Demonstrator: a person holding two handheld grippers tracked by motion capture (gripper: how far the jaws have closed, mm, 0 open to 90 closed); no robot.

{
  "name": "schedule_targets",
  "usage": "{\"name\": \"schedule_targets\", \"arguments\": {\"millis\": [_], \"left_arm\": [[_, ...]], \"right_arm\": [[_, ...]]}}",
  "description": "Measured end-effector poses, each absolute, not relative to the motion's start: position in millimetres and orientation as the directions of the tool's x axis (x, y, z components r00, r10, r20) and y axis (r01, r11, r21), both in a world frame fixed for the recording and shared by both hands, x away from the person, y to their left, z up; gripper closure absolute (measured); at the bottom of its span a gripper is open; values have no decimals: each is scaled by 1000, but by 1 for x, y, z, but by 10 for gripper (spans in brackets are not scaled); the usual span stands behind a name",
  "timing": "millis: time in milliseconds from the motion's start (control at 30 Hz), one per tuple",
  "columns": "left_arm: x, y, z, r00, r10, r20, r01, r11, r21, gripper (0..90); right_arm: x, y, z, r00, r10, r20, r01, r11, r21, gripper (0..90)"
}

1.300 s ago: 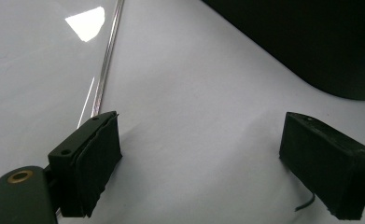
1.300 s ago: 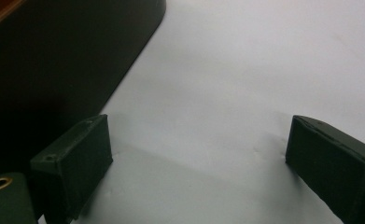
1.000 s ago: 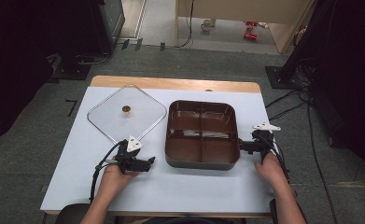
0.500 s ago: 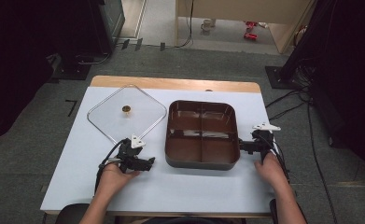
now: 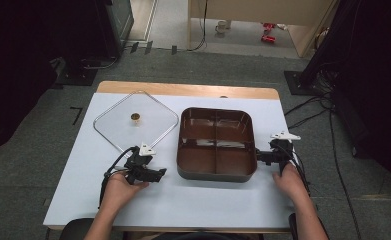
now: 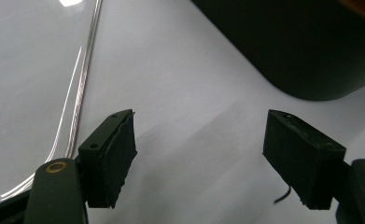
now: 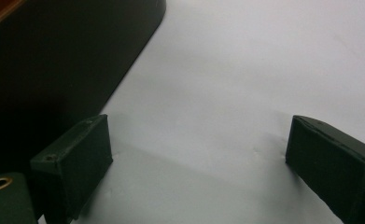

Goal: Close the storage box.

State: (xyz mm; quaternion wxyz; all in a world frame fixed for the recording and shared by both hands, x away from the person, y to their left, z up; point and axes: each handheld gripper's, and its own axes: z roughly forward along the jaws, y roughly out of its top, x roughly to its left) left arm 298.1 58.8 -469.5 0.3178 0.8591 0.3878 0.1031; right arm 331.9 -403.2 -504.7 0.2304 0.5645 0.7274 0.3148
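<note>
A brown tray [image 5: 216,172] with four compartments sits right of the table's middle, and nothing lies in it. A clear square lid [image 5: 153,112] with a brown knob [image 5: 135,118] lies flat to its left. My left gripper [image 5: 159,174] rests low near the tray's front left corner, open, jaws pointing at the tray. In the left gripper view the left gripper [image 6: 201,123] holds nothing, with the lid's metal rim [image 6: 80,88] on one side and the tray's dark wall [image 6: 311,46] ahead. My right gripper [image 5: 259,157] stands open beside the tray's right wall [image 7: 54,60], also holding nothing [image 7: 201,128].
The white table [image 5: 208,200] has a wooden strip [image 5: 183,90] along its far edge. Bare tabletop runs along the front, between the person's hands. Cables [image 5: 308,117] and dark stands lie on the floor to the right and behind.
</note>
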Motion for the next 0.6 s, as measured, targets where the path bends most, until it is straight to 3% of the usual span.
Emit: {"name": "schedule_targets", "arguments": {"millis": [600], "left_arm": [[321,49,-450,744,656,-124,538,-479,694,292]], "right_arm": [[332,-403,-505,-256,966,20,676,165,718,64]]}}
